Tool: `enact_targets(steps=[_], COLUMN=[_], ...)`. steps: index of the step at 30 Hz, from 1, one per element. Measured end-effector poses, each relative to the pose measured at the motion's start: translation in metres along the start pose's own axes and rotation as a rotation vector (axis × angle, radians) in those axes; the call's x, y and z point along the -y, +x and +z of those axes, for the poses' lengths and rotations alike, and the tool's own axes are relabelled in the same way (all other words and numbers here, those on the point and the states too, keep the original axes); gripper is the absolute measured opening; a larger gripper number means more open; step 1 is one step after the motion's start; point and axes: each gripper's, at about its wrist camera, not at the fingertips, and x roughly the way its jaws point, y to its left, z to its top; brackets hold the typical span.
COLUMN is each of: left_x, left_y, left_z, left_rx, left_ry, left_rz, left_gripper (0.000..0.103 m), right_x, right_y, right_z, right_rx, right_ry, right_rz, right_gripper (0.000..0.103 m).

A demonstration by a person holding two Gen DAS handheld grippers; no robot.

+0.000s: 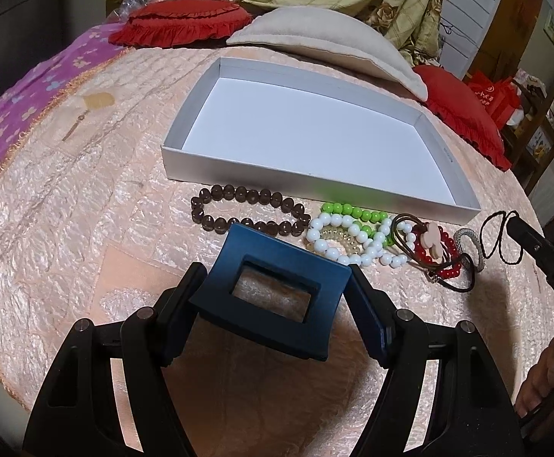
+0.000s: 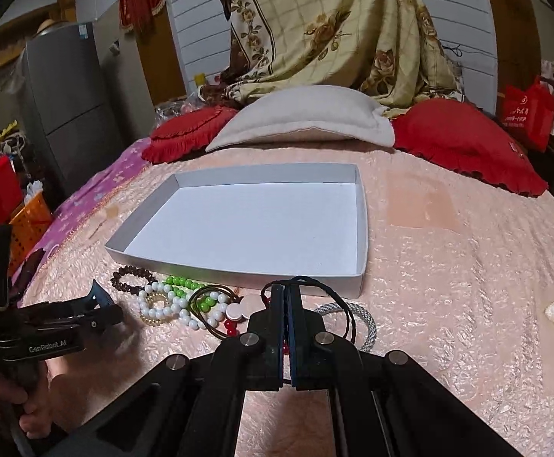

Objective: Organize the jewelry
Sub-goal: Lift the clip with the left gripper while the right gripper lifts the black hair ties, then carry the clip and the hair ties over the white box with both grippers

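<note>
Jewelry [image 1: 353, 236] beside white box [image 1: 261, 186]

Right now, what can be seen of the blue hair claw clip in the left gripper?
The blue hair claw clip is a matte, plastic-looking rectangular frame with an open window through which the bedspread shows. The left gripper holds it by its two ends, fingers pressing either side, tilted above the peach bedspread. It hangs just in front of the brown bead bracelet, hiding part of it; whether it touches anything but the pads cannot be told.

The left gripper [image 2: 98, 302] bore "GenRobot.AI" on its side; the right gripper [image 1: 515, 224] showed the letters "DAS".
</note>
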Motion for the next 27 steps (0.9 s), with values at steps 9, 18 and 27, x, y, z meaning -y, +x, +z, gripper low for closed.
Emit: enact_targets(steps=[9,18,27], left_x=[0.0,-0.009,-0.017], left_y=[0.0,-0.019,-0.041], left_z=[0.0,0.003,0.01], left_rx=[0.001,0.064,0.183], left_ry=[-0.001,-0.048,-0.098], left_rz=[0.0,-0.087,-0.136], left_gripper=[0.073,0.073,0.073], right_x=[-0.01,-0.017,-0.005], right_y=[0.004,0.006,0.019], right_z=[0.002,0.012,0.037], right_rx=[-0.002,0.012,0.017], right_ry=[-0.007,-0.003,0.057], right_rz=[0.004,0.01,-0.023], right_gripper=[0.001,0.001,0.001])
